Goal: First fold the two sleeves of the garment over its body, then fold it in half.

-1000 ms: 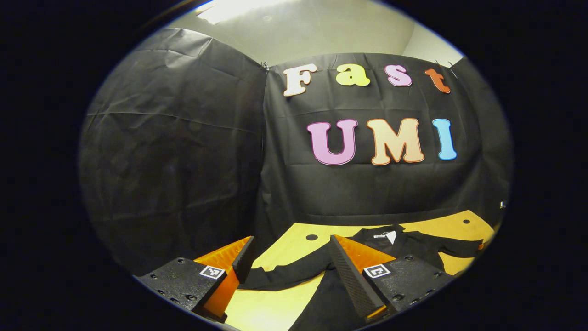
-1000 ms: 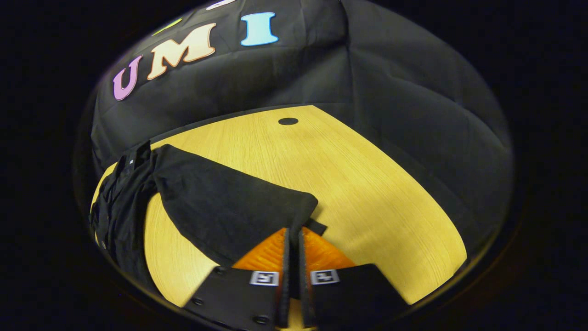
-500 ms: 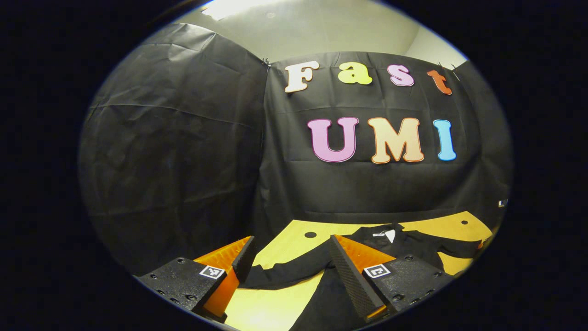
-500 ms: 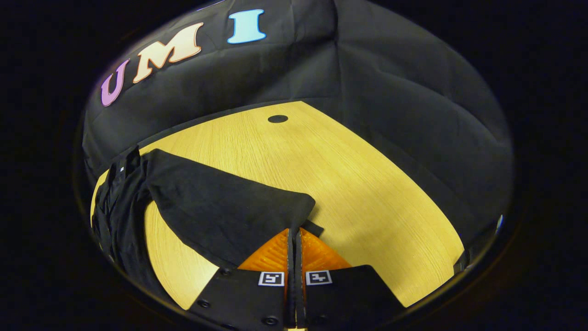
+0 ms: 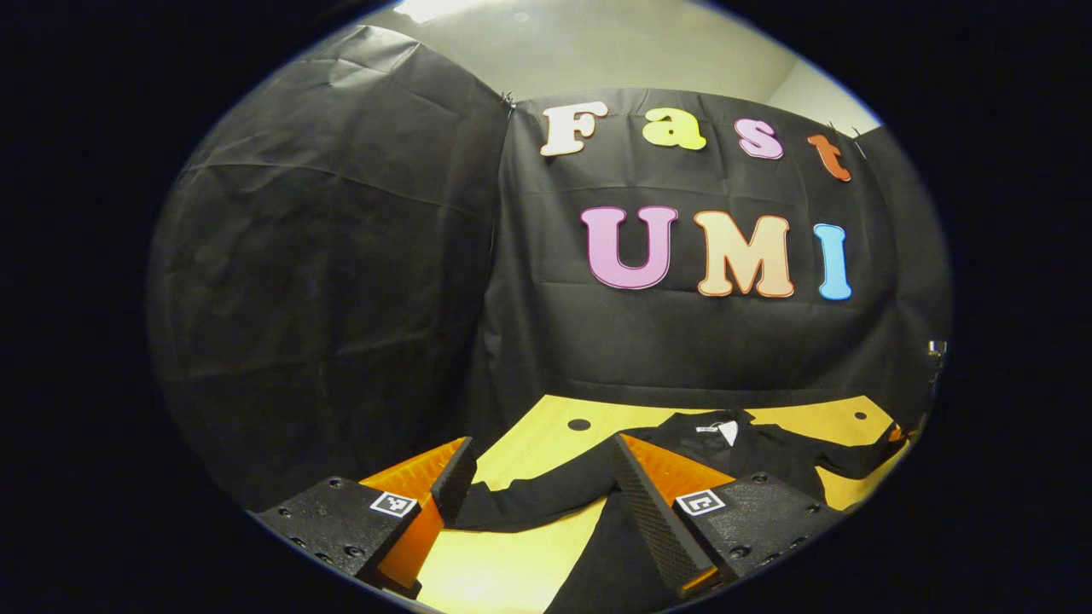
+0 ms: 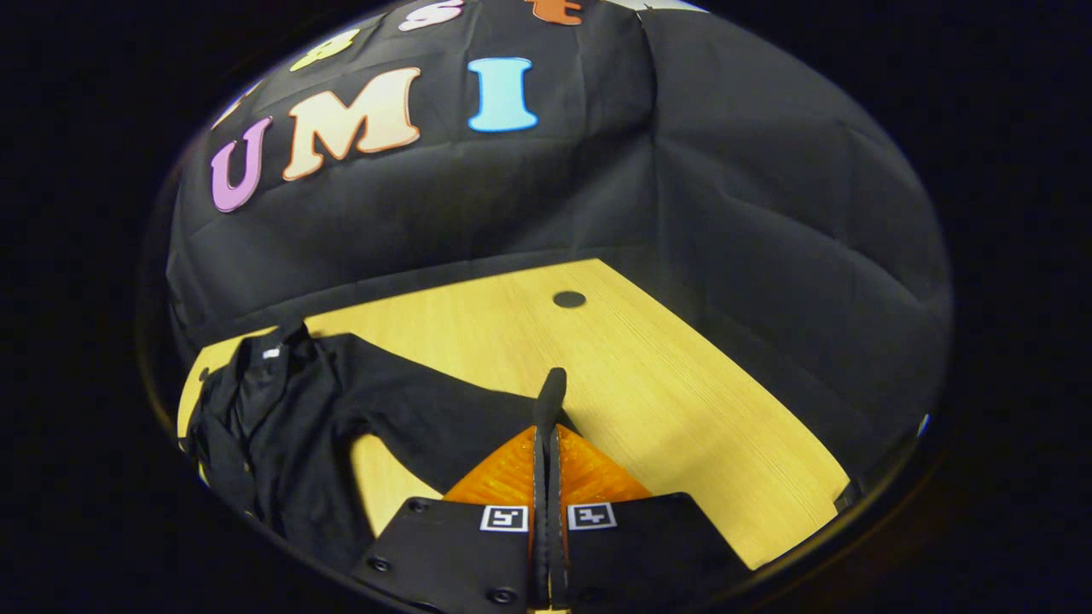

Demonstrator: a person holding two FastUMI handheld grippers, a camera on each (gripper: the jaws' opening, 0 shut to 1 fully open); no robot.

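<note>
1. Garment [image 6: 281,426] is lying on the table [image 6: 682,409], its hem cut off.
2. We are pinching its sleeve [image 6: 444,418] with the right gripper [image 6: 550,426].
3. We are holding the left gripper [image 5: 537,477] with fingers spread.

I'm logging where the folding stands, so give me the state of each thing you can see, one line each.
right gripper: jaws shut on the right sleeve's cuff, lifted off the table.
left gripper: jaws open, holding nothing.
right sleeve: pinched at the cuff, not yet folded over the body.
left sleeve: lying stretched out on the table, unfolded.
garment: spread out, not yet folded in half.
</note>
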